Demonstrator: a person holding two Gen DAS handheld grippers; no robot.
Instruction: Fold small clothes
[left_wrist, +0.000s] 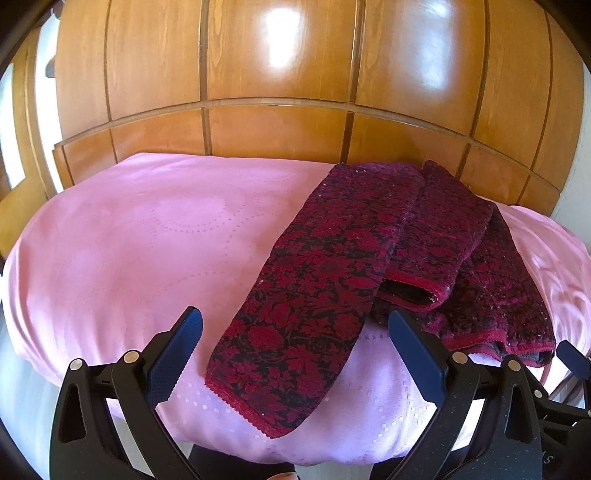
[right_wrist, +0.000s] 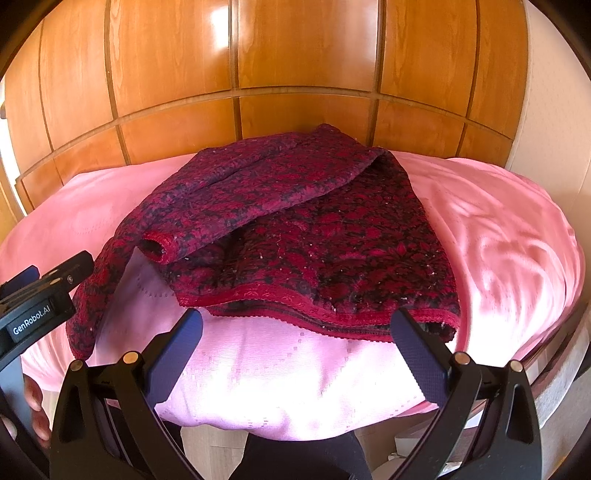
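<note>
Indoors: sweater (right_wrist: 295, 229) lying on pink bed (left_wrist: 129, 240), wood panelling (left_wrist: 277, 74) shining behind; both tools (left_wrist: 295, 354) (right_wrist: 295, 350) gaping wide.

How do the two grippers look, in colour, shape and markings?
Both the left gripper and the right gripper have black angular frames, brass-coloured rivets and dark blue textured finger pads. A white "GenRobot.AI" label marks the left one.
</note>
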